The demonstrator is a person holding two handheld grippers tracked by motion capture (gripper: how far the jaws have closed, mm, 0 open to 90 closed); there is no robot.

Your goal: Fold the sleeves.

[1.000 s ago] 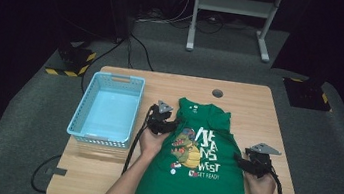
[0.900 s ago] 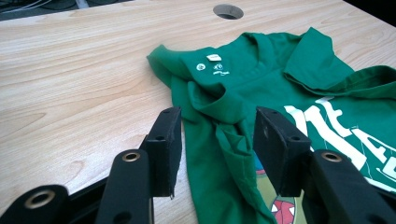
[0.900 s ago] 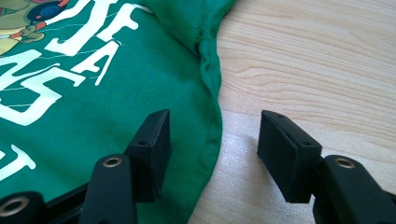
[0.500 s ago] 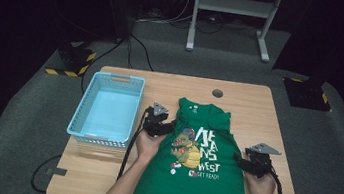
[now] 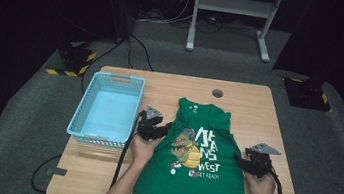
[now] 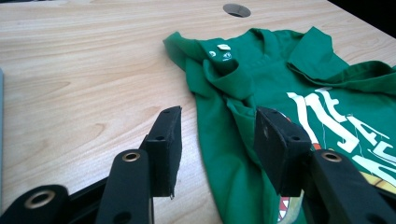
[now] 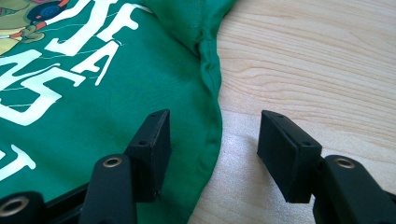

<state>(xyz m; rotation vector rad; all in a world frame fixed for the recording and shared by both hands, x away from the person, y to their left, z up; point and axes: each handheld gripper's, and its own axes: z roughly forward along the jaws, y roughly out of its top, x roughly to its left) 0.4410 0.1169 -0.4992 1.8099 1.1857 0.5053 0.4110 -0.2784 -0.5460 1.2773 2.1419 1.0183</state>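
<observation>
A green shirt (image 5: pixel 197 161) is lying flat on the table (image 5: pixel 260 103), print side up, collar pointing away from the person, its sleeves folded in over the chest. A blue basket (image 5: pixel 106 111) is sitting on the table just to its left.

The left gripper (image 5: pixel 161 128) is hovering at the shirt's left edge, near the folded sleeve. In the left gripper view its jaws are standing wide open, straddling the hem, one over bare wood and the other over cloth, gripping nothing.

The right gripper (image 5: pixel 241 160) is waiting at the shirt's right edge, lower down. Its jaws are likewise spread wide and holding nothing, with the side seam running between them. Whether either gripper is touching the cloth is hard to tell.
</observation>
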